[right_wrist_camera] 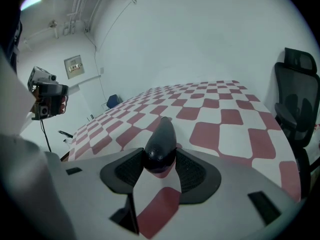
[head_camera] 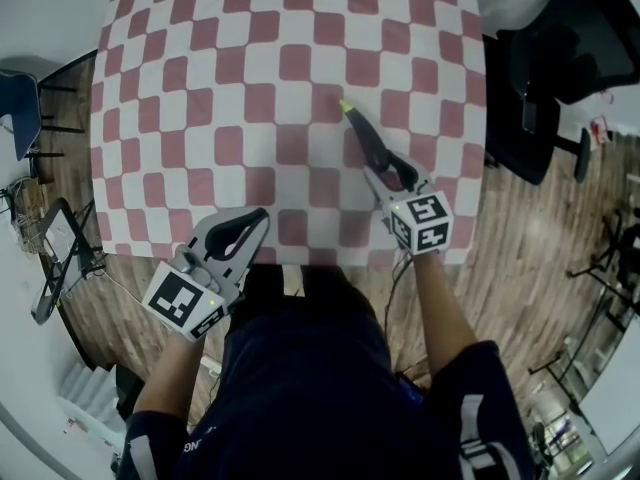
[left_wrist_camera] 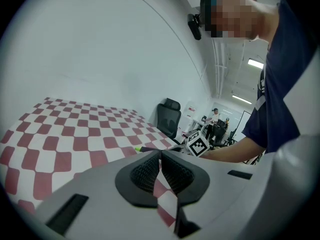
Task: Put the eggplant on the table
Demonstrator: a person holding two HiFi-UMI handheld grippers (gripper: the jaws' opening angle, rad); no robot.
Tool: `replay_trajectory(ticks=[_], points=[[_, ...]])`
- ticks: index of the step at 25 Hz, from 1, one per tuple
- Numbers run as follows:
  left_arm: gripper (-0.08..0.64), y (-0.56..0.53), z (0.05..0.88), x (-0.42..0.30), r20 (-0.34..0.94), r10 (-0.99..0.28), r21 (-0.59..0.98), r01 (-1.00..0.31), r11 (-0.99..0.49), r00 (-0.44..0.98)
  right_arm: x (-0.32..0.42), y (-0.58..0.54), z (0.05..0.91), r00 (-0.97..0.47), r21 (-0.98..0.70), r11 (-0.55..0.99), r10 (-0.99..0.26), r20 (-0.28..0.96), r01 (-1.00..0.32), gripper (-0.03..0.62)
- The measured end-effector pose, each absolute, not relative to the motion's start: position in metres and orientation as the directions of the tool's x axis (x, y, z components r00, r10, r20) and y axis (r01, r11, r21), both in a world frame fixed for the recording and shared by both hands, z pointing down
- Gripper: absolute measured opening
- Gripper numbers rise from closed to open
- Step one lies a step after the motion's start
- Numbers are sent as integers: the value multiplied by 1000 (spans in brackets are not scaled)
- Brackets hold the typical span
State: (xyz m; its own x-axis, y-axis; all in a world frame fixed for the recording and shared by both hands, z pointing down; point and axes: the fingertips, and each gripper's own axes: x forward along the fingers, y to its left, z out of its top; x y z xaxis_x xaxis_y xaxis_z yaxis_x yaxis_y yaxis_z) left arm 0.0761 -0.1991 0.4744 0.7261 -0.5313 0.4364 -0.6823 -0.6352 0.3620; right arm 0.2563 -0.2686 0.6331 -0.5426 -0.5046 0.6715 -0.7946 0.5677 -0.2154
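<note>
A dark purple eggplant [head_camera: 368,140] with a green stem end [head_camera: 346,107] points away from me over the red-and-white checked tablecloth [head_camera: 250,88]. My right gripper [head_camera: 385,171] is shut on its thick end; in the right gripper view the eggplant [right_wrist_camera: 161,143] sits squeezed between the two black pads [right_wrist_camera: 131,171]. I cannot tell whether it touches the cloth. My left gripper [head_camera: 262,216] hovers at the table's near edge, shut, with nothing in it. In the left gripper view its jaws [left_wrist_camera: 160,159] meet at the tips and the eggplant's green stem [left_wrist_camera: 141,148] shows beyond them.
A black office chair [head_camera: 560,58] stands at the table's right side, also seen in the right gripper view [right_wrist_camera: 299,109]. A blue chair [head_camera: 20,108] and a folded frame [head_camera: 55,258] stand on the wooden floor to the left. A camera on a stand [right_wrist_camera: 47,98] is at the left.
</note>
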Motion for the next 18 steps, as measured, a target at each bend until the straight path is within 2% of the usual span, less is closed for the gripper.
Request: replay_trajectory(ticks=[18], points=[[37, -189, 477, 63, 438, -522, 372, -676, -637, 732, 260, -252, 672, -457, -161, 553, -452, 766, -817, 227]])
